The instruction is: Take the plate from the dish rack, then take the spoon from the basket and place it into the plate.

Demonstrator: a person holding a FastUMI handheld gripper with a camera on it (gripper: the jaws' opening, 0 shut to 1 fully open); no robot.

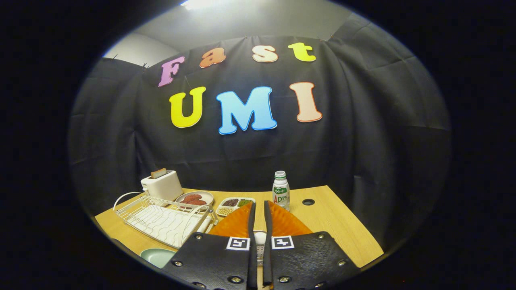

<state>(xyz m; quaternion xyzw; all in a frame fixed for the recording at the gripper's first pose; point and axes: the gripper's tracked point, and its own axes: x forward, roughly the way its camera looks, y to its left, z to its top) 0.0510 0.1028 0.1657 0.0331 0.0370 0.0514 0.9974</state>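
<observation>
My gripper (259, 206) hangs above the orange basket (238, 225), its two fingers nearly together. A pale spoon (260, 237) sits pinched in the narrow gap between them, its handle running back toward me. The basket spreads out to both sides under the fingers. A light green plate (158, 257) lies flat on the wooden table (342, 229), to the left of the fingers and in front of the white wire dish rack (161, 219). The rack's slots hold nothing.
A white toaster (162, 185) with toast in it stands behind the rack. Next to it are a plate of reddish food (194, 198) and a divided tray of beans (234, 204). A small bottle (281, 192) stands just beyond the right finger.
</observation>
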